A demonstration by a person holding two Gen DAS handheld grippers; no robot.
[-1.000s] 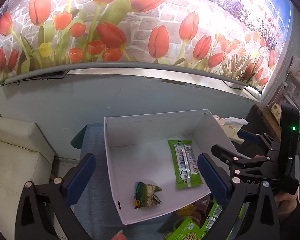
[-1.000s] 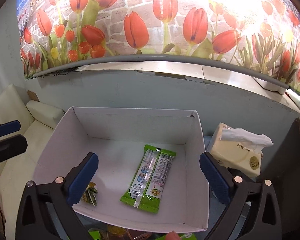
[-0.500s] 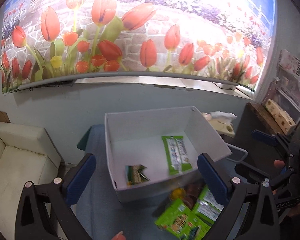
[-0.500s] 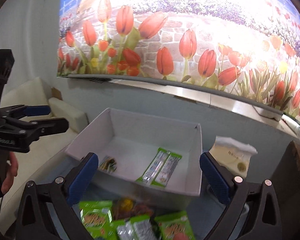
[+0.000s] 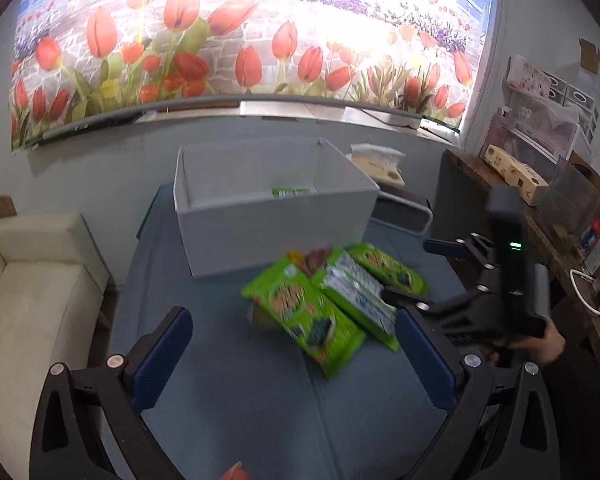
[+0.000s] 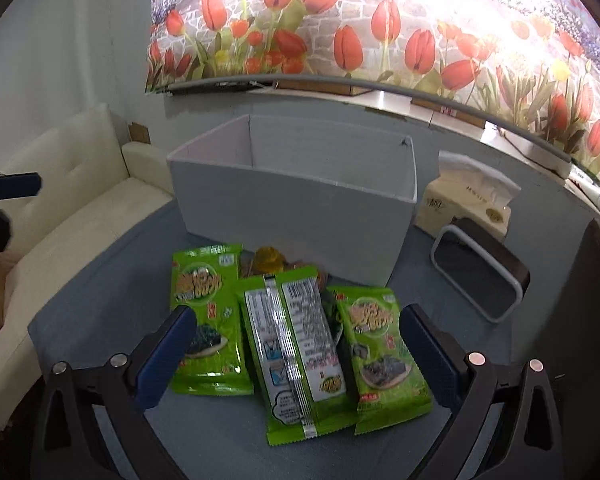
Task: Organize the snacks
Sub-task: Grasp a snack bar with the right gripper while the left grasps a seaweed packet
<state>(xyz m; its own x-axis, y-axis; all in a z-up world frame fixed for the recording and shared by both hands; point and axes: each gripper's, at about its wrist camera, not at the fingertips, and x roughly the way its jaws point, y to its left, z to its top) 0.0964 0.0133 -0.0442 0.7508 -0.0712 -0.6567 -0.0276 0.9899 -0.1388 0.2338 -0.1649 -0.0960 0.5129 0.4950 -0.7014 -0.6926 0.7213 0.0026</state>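
A white open box [image 5: 276, 216] stands at the far side of the blue table; it also shows in the right wrist view [image 6: 300, 216]. A green packet [image 5: 290, 192] peeks from inside it. Three green snack packets lie in front of the box: left packet [image 6: 206, 320], middle packet face down [image 6: 296, 352], right packet [image 6: 380, 352]. An orange-yellow snack [image 6: 268, 260] lies behind them. My right gripper [image 6: 296, 356] is open, jaws wide, just above the packets. My left gripper [image 5: 292, 352] is open and empty, in front of the pile [image 5: 320, 300].
A tissue box [image 6: 468, 208] and a dark white-framed object [image 6: 480, 272] stand right of the box. A cream sofa [image 5: 28, 300] lies left of the table. A wooden shelf [image 5: 540, 208] with clutter stands to the right.
Both grippers have pulled back and away from the box. The box interior has dropped mostly out of sight and the snack pile in front of it has come into view.
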